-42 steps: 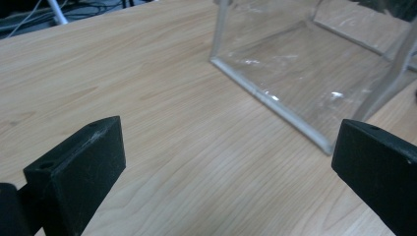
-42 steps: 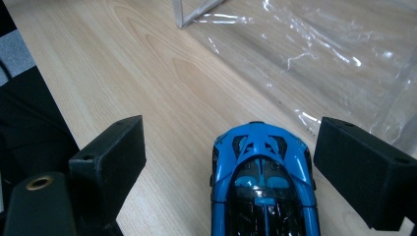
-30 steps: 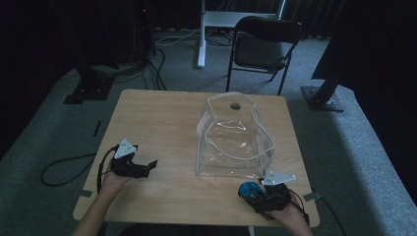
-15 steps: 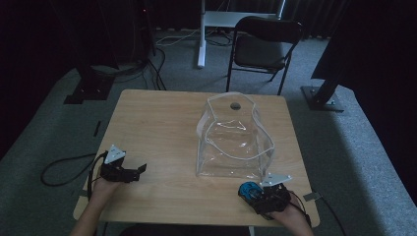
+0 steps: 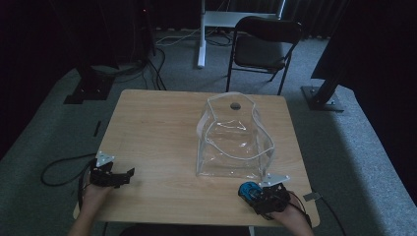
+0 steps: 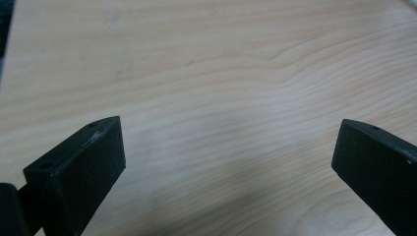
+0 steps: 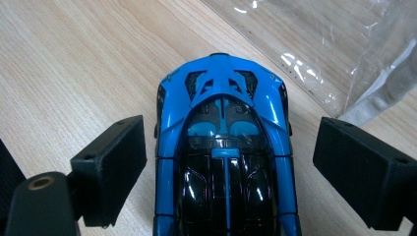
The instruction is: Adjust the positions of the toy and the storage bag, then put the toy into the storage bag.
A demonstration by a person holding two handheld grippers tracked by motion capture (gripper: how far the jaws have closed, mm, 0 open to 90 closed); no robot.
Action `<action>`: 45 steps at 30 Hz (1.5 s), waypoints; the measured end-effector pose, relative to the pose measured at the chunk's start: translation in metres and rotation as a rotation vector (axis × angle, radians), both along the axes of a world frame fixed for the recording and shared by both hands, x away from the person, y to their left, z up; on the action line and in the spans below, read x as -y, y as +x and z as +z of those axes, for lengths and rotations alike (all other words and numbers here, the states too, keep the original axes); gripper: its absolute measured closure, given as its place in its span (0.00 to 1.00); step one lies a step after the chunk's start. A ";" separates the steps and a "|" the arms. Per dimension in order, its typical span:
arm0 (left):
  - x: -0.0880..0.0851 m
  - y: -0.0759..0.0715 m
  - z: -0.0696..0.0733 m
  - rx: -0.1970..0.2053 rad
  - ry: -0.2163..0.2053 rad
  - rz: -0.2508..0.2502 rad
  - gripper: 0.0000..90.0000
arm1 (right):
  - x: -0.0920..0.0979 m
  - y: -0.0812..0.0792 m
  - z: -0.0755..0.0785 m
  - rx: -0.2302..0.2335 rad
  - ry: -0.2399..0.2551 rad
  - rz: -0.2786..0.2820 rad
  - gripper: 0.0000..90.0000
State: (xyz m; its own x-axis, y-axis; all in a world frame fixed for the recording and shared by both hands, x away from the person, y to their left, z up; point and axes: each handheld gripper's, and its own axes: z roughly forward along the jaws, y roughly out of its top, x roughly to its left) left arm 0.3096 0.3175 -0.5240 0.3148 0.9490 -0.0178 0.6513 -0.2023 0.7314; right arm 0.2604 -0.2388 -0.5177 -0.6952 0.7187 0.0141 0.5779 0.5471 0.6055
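Observation:
A blue and black toy car [image 7: 223,147] lies on the wooden table [image 5: 157,128] near its front right corner, also visible from above [image 5: 247,190]. My right gripper [image 7: 228,172] is open and straddles the car, with a small gap on each side of it. A clear plastic bag [image 5: 233,142] stands open just beyond the car, and its bottom edge [image 7: 334,44] is close to the car's nose. My left gripper [image 5: 127,174] sits at the front left of the table, open [image 6: 226,162] over bare wood.
A black folding chair [image 5: 263,42] stands on the grey carpet beyond the table. Dark stand bases sit on the floor at the left [image 5: 86,91] and right [image 5: 322,98]. A cable [image 5: 59,169] loops on the floor by the left gripper.
The left gripper has slid back toward the table's front left edge. The right gripper and the car have stayed where they were.

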 end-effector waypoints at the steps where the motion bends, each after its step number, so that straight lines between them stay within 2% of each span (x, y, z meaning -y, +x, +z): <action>1: -0.001 -0.001 -0.001 -0.006 0.010 0.009 0.00 | 0.000 0.000 0.000 0.000 -0.002 0.002 0.13; 9: -0.009 -0.002 -0.012 -0.080 0.029 0.069 0.00 | -0.003 0.000 -0.003 -0.014 -0.026 0.004 0.13; 13: -0.013 -0.003 -0.017 -0.105 0.042 0.089 0.00 | -0.004 0.001 -0.004 -0.021 -0.036 0.008 0.13; 17: -0.013 -0.004 -0.019 -0.100 0.058 0.093 0.00 | -0.006 0.002 -0.005 -0.022 -0.050 0.010 0.14; 21: -0.013 -0.004 -0.020 -0.090 0.056 0.092 0.00 | -0.008 0.002 -0.007 -0.025 -0.067 0.012 0.14; 25: -0.014 -0.006 -0.023 -0.057 0.049 0.075 0.00 | -0.011 0.003 -0.010 -0.034 -0.095 0.011 0.14; 28: -0.014 -0.006 -0.023 -0.057 0.049 0.075 0.00 | -0.012 0.005 -0.011 -0.039 -0.120 0.000 0.15; 33: -0.014 -0.006 -0.023 -0.057 0.049 0.080 0.00 | -0.012 0.006 -0.011 -0.057 -0.114 -0.005 0.16; 35: -0.013 -0.006 -0.023 -0.057 0.048 0.087 0.00 | -0.010 0.008 -0.011 -0.080 -0.098 -0.016 0.16; 40: -0.013 -0.007 -0.023 -0.057 0.047 0.094 0.00 | -0.010 0.008 -0.011 -0.082 -0.100 -0.019 0.16; 45: -0.013 -0.007 -0.023 -0.056 0.046 0.096 0.00 | -0.012 0.006 -0.008 -0.088 -0.109 -0.007 0.26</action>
State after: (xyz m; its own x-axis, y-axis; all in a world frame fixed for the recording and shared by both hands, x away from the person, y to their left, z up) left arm 0.3030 0.3304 -0.5467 0.2223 0.9749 0.0117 0.7089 -0.1699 0.6845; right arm 0.2666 -0.2272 -0.5261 -0.6896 0.7242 -0.0034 0.6303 0.6025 0.4896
